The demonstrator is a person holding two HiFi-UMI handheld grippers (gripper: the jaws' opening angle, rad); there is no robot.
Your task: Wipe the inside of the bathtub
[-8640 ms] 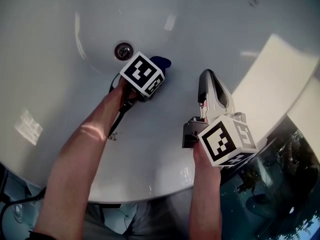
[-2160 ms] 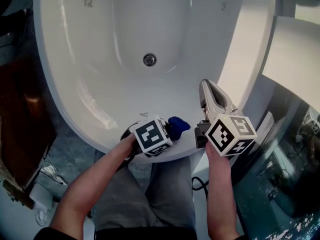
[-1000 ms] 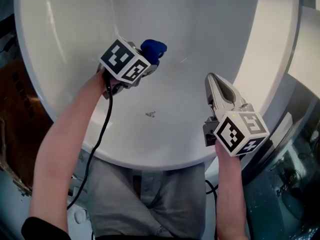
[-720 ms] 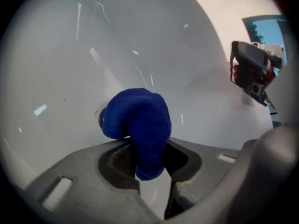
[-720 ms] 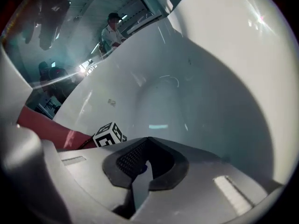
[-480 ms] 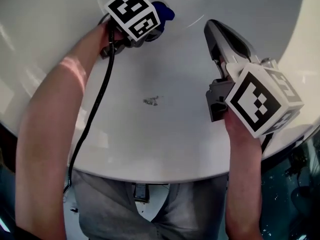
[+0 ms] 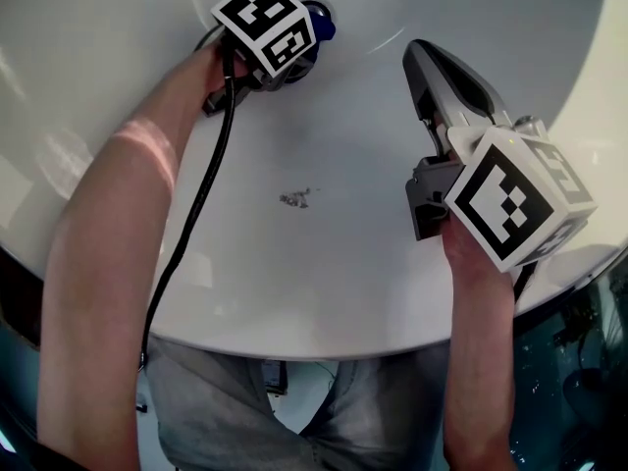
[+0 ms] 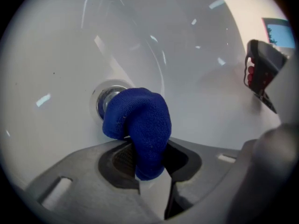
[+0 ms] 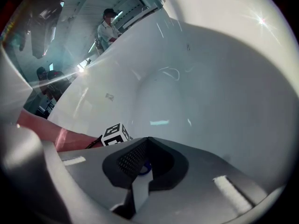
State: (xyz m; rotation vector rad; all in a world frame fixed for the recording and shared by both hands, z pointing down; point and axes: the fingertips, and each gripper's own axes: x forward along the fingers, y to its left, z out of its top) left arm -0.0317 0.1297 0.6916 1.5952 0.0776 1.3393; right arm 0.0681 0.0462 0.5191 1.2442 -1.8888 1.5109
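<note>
A blue cloth (image 8: 140,125) is pinched between the jaws of my left gripper (image 8: 148,169), which is shut on it. The cloth bulges forward over the round metal drain (image 8: 105,100) in the white bathtub (image 8: 196,78) floor. In the head view the left gripper (image 7: 306,39) sits at the top, its marker cube over the cloth (image 7: 322,20). My right gripper (image 7: 424,59) hovers over the tub's inner wall to the right, jaws shut with nothing between them. The right gripper (image 9: 145,143) view looks along the tub interior (image 9: 210,78) toward the left gripper's cube (image 9: 114,134).
A small dark speck (image 7: 296,198) marks the tub surface between my arms. The tub rim (image 7: 294,337) curves across the bottom of the head view. A black cable (image 7: 191,224) trails from the left gripper. A person (image 9: 108,28) stands beyond the tub's far edge.
Over the last second my left gripper carried the cloth deeper into the tub, to the drain. The head view came closer to the tub. The right gripper stayed shut and held its place.
</note>
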